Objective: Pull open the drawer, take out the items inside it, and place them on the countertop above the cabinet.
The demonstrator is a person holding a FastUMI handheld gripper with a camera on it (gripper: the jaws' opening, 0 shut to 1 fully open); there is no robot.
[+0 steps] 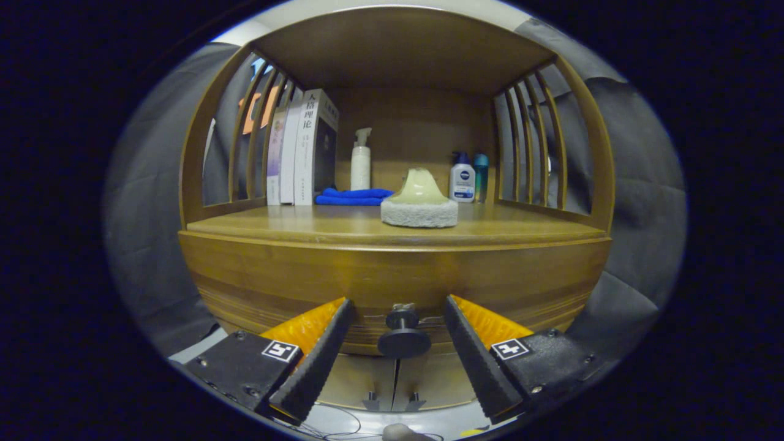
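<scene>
A wooden cabinet fills the scene, with its drawer front [392, 282] closed just below the countertop [318, 229]. A dark round knob [403, 337] sticks out from the drawer front, and it sits in the gap between my fingers without either one touching it. My gripper [398, 303] is open, its fingertips close to the drawer front on both sides of the knob. On the countertop, straight beyond the knob, rests a pale scrubbing brush with a white pad [419, 205]. The drawer's inside is hidden.
At the back of the countertop stand several books [303, 150], a folded blue cloth [352, 196], a white spray bottle [360, 160], a white lotion bottle [462, 179] and a teal bottle [481, 176]. Slatted wooden sides and a roof enclose the shelf. Lower cabinet doors [395, 380] sit beneath the drawer.
</scene>
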